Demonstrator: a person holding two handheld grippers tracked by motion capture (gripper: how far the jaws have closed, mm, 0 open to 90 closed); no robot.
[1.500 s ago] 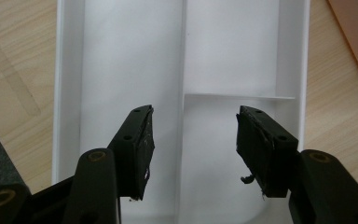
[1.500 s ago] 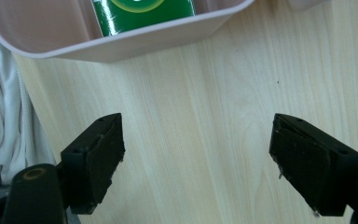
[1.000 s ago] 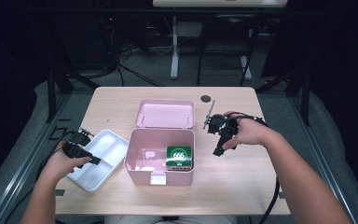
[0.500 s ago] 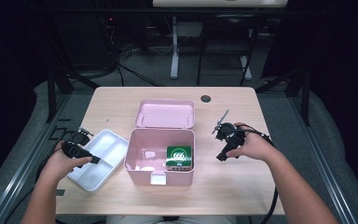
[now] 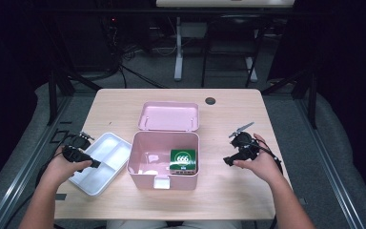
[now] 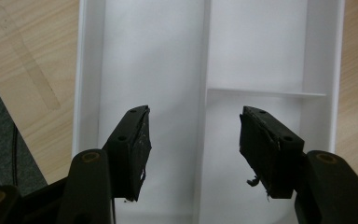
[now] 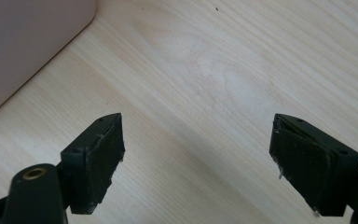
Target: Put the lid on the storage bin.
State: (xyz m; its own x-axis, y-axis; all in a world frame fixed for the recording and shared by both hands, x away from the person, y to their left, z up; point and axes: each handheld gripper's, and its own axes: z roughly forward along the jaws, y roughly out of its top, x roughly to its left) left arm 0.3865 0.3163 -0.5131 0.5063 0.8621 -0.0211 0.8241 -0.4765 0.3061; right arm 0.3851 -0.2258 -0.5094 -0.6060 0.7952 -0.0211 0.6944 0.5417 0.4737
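Wood tabletop (image 5: 228, 195): left gripper (image 5: 94, 163) jaws wide, empty, over white tray (image 5: 106, 144) at 9 o'clock of pink box (image 5: 145, 157); right gripper (image 5: 226, 161) at 3 o'clock, gaping, empty (above bare wood). Risk: left jaws snag tray divider, flip tray

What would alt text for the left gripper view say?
The left gripper, its two black jaws wide open and holding nothing, hangs over a white divided tray with bare compartments. Light wooden table shows on either side of the tray.
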